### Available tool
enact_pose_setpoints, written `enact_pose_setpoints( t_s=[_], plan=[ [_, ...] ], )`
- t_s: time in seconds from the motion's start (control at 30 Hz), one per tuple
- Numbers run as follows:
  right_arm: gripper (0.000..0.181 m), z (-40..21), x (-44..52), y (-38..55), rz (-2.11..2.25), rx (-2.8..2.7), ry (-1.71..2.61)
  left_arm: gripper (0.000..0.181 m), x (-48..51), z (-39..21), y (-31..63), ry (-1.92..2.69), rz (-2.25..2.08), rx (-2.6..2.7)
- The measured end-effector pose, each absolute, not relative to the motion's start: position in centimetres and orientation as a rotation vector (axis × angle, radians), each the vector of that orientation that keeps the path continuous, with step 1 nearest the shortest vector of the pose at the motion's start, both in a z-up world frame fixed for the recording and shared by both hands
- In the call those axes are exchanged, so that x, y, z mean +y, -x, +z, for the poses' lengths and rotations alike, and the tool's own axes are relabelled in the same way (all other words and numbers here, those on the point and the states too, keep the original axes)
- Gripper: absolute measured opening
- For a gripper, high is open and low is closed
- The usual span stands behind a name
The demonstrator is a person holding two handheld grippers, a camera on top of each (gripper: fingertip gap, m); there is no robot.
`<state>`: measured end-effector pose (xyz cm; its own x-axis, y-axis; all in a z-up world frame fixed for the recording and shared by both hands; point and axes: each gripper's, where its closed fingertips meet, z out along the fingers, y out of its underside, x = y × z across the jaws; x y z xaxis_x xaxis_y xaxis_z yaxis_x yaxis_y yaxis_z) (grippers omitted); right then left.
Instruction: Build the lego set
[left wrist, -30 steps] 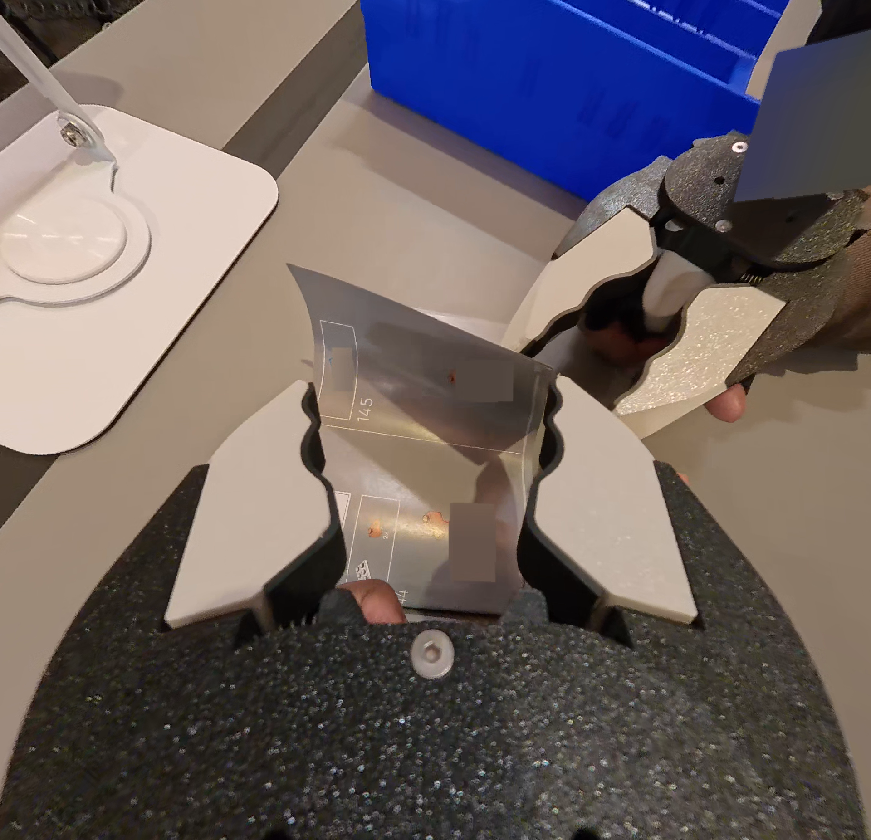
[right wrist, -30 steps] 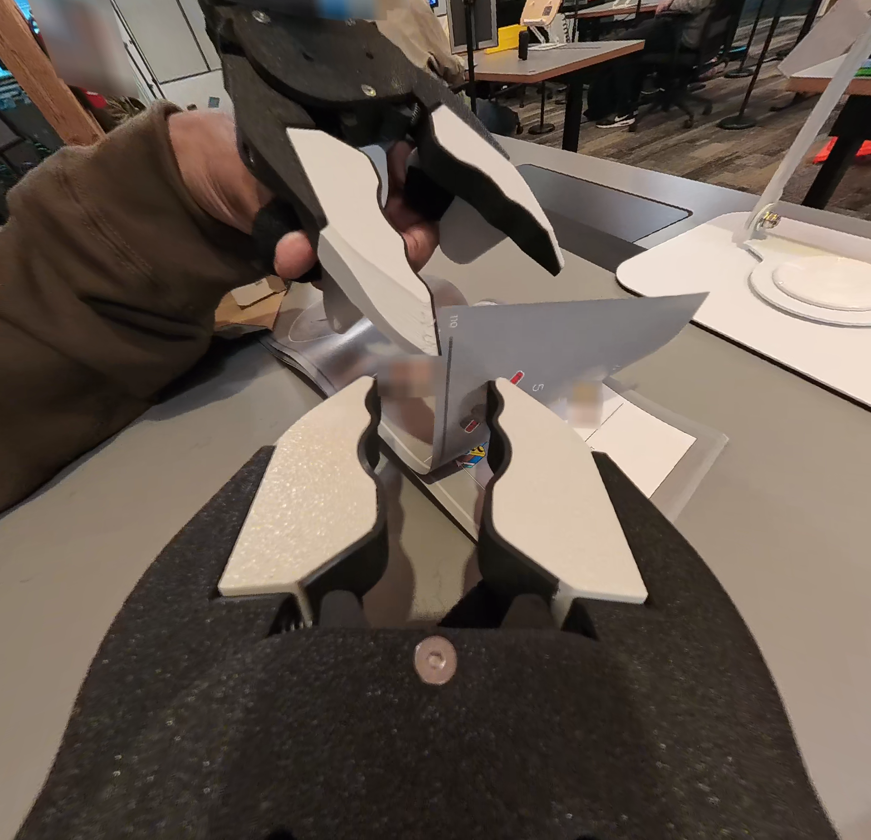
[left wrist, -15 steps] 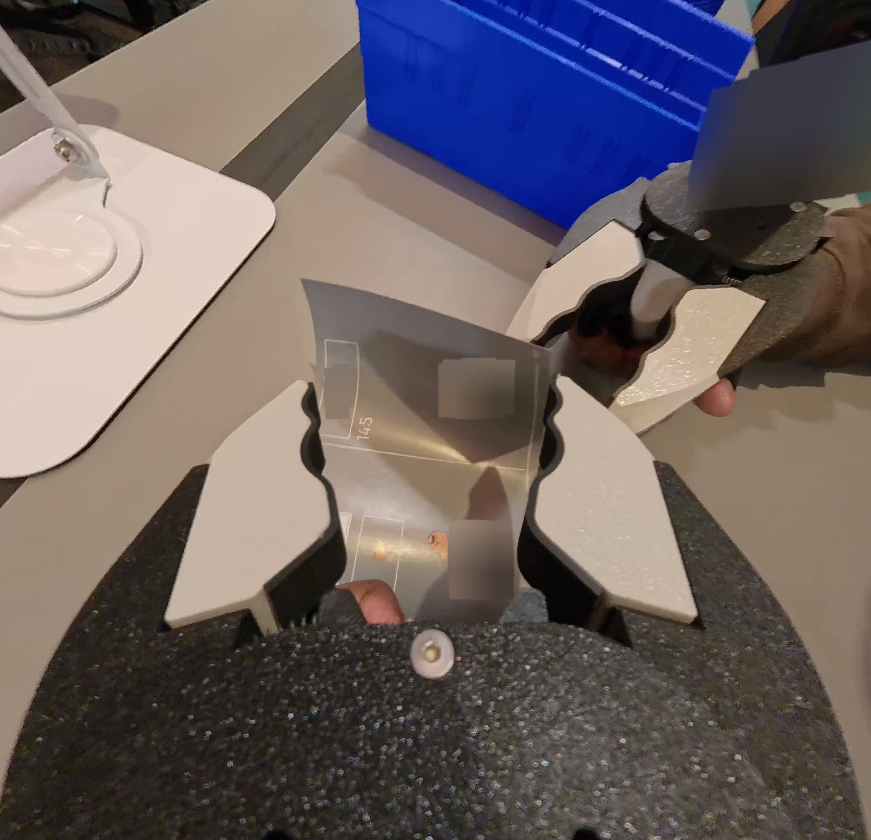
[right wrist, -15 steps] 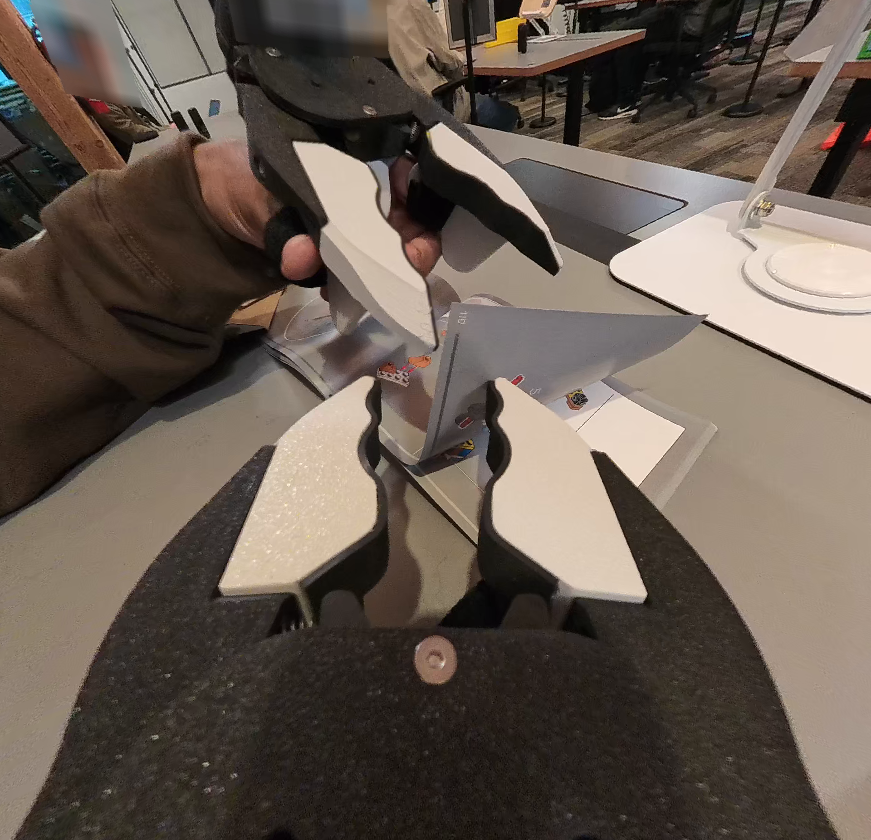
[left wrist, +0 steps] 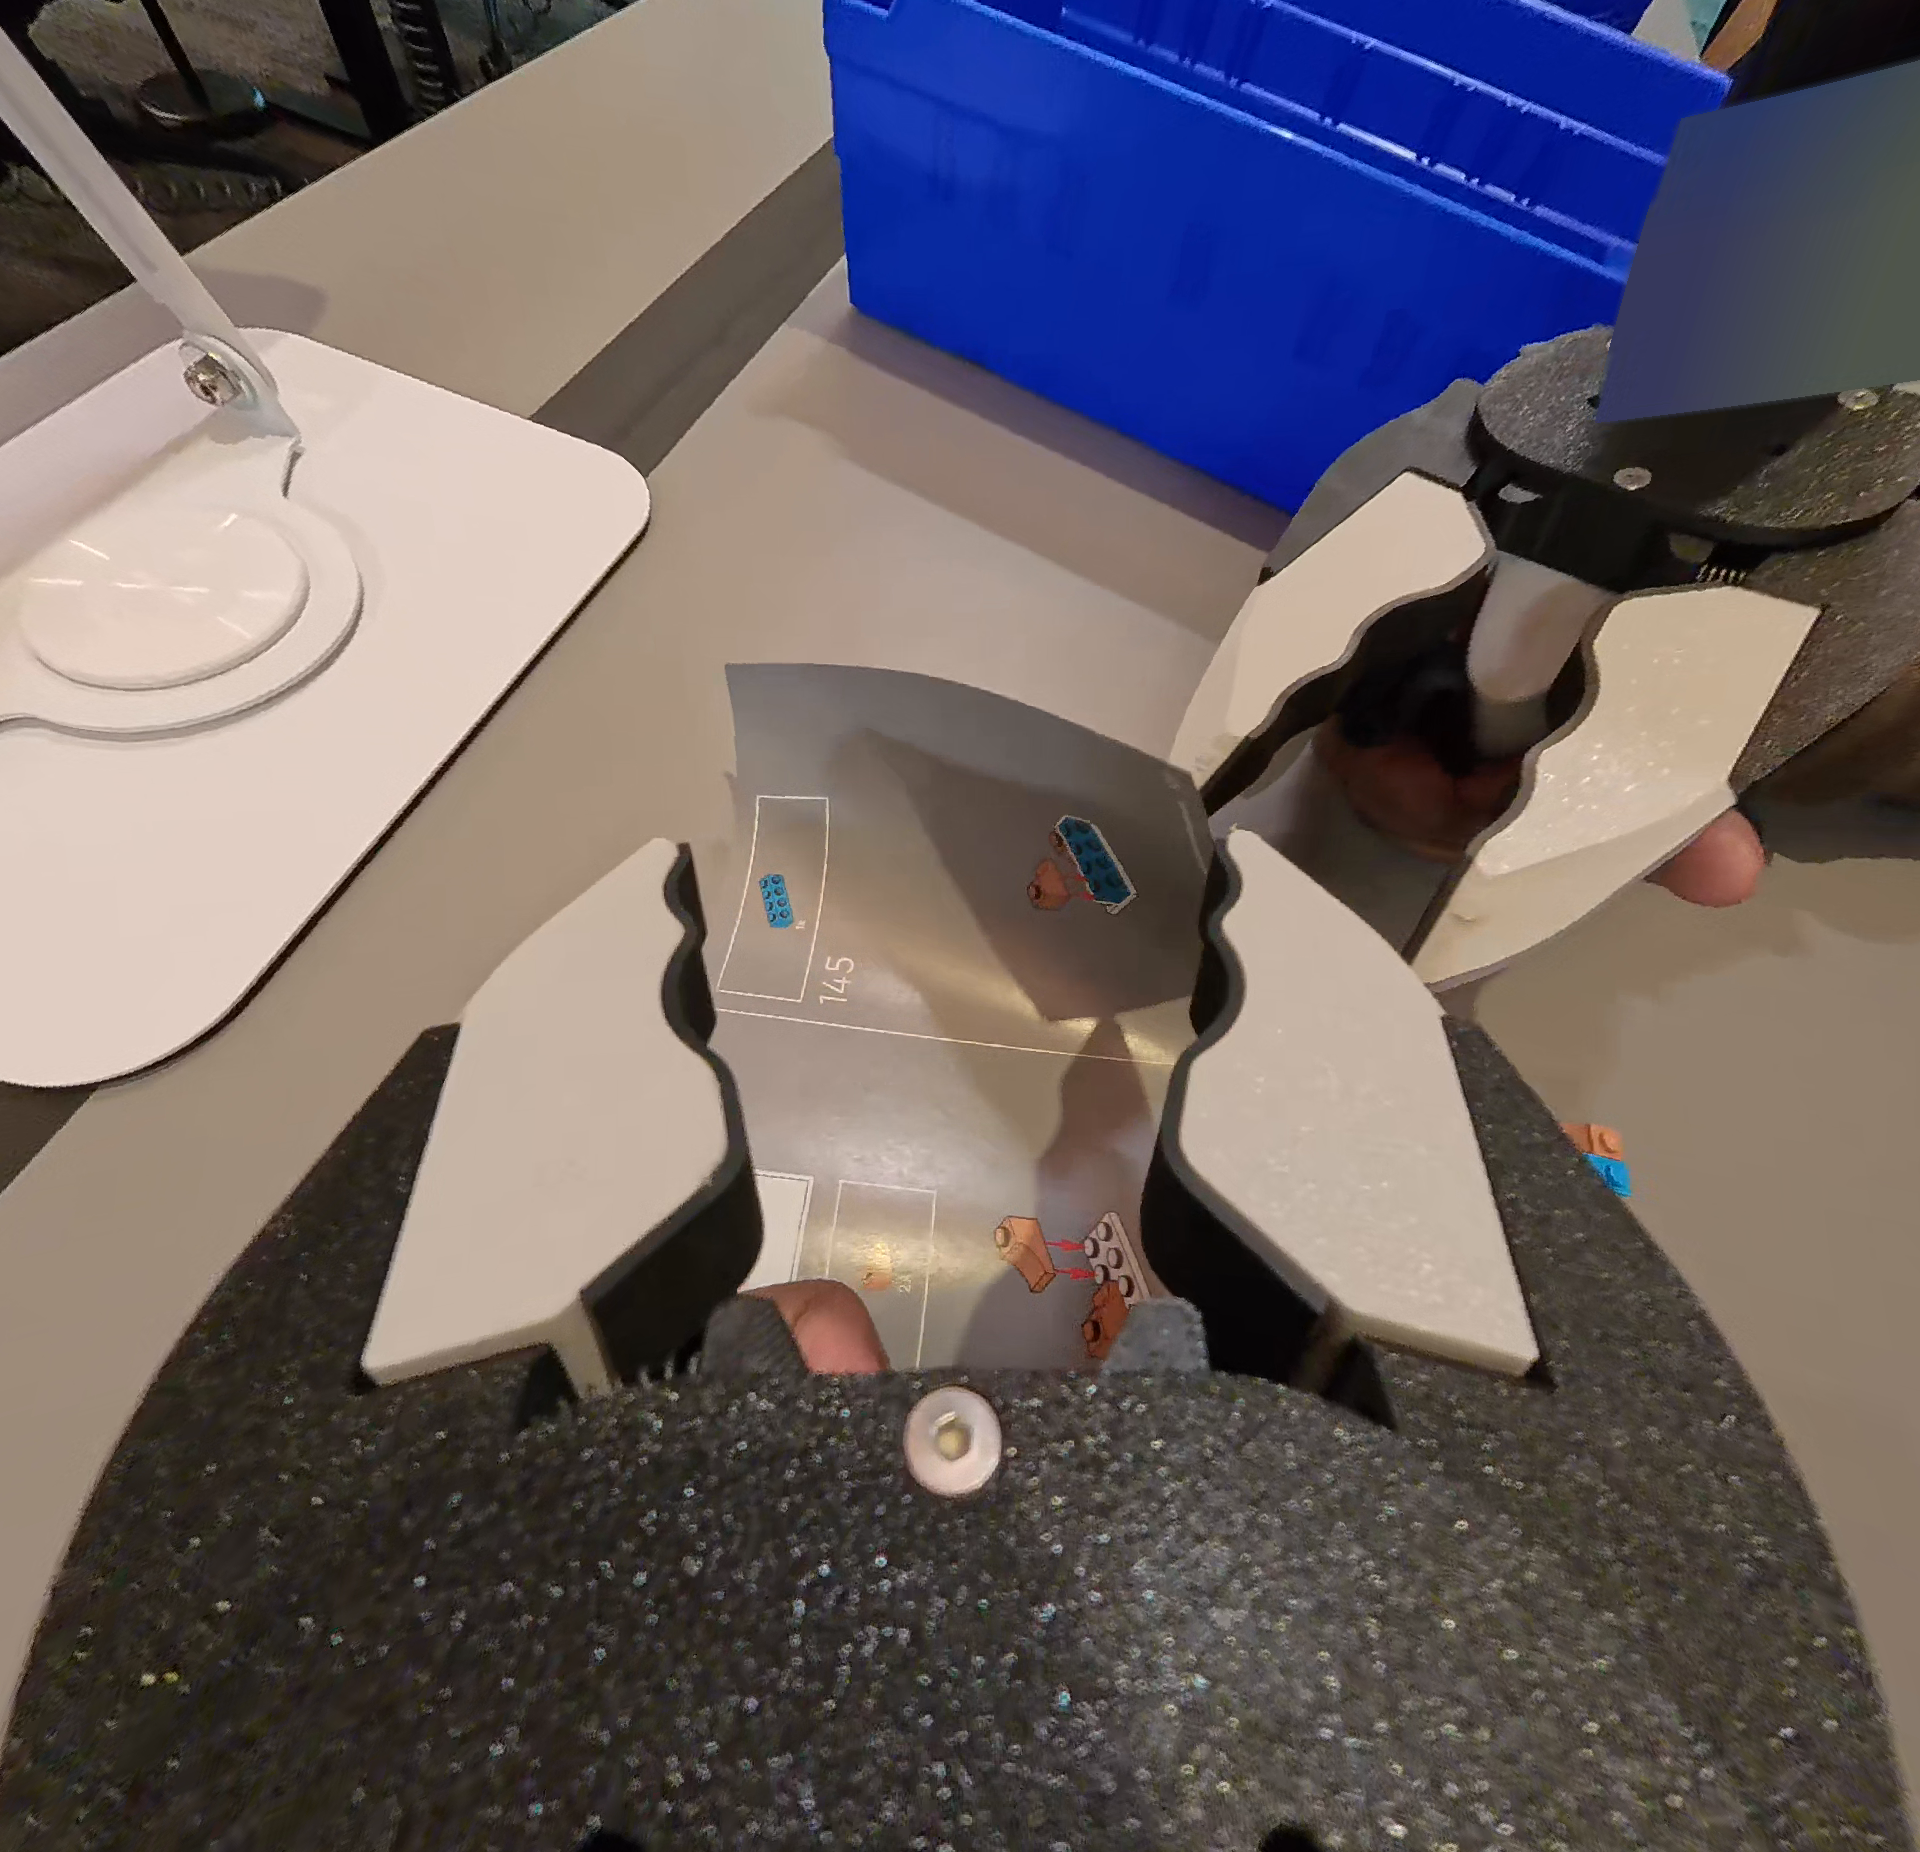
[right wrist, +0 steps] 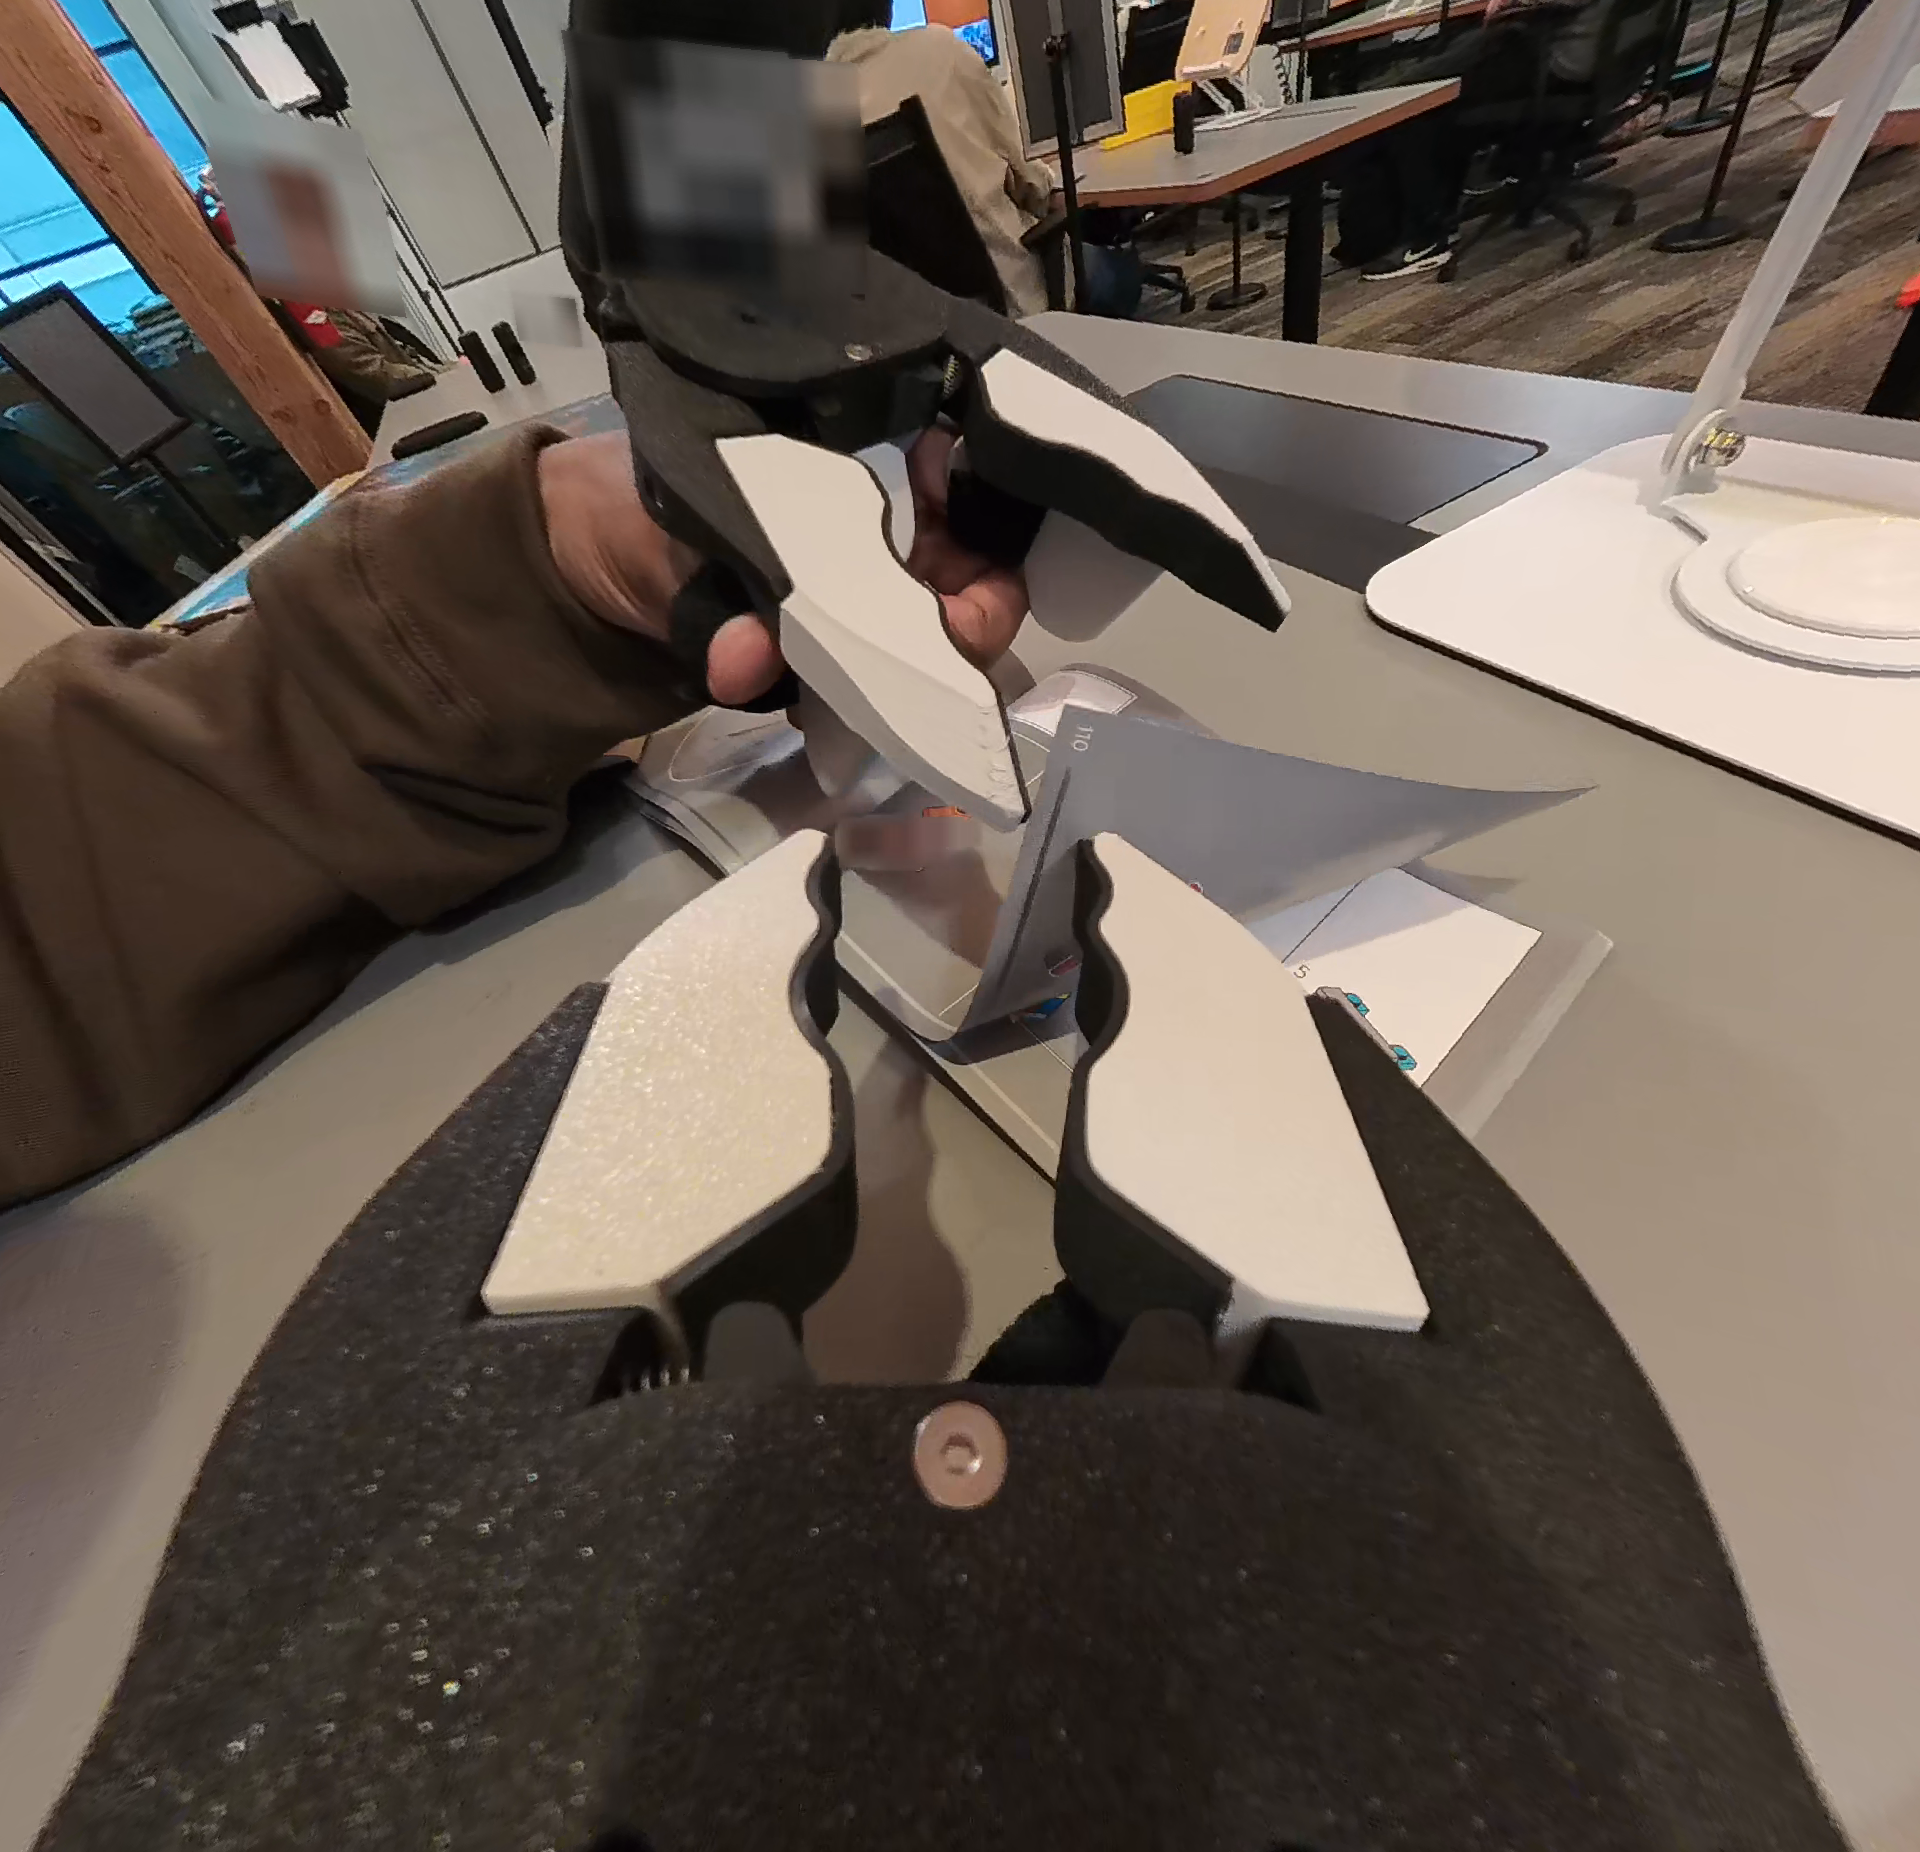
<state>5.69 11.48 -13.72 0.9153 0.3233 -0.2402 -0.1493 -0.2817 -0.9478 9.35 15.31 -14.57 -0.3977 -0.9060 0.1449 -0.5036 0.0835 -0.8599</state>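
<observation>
Booklet: the instruction booklet (right wrist: 1455,955) is seen lying open on the grey table (right wrist: 1714,1127), one page (left wrist: 966,867) curled upright.
Left gripper (left wrist: 951,955): fingers spread; page merely framed, not pinched.
Right gripper (right wrist: 951,955): released, just beside the page.
Handling: judged light, floppy, glossy, tearable.
Hold: free page edge advised.

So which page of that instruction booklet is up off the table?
The grey page arching up in the middle, its edge beside the left claw. The white page beneath it lies flat.
</observation>
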Motion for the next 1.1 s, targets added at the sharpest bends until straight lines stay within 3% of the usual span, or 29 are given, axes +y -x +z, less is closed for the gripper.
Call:
enact_pose_setpoints(
  t_s=[0.6, 1.1],
  plan=[
    [0.041, -15.4, 11.6, -7.9, 0.387, 0.02, 1.93, 0.091, 15.5, -14.5, -9.7, 1.424, -1.24, 1.913],
    [0.045, -18.0, 10.3, -8.3, 0.577, 0.155, 2.114, 0.09, 15.4, -14.5, -9.9, 1.427, -1.236, 1.915]
  ],
)
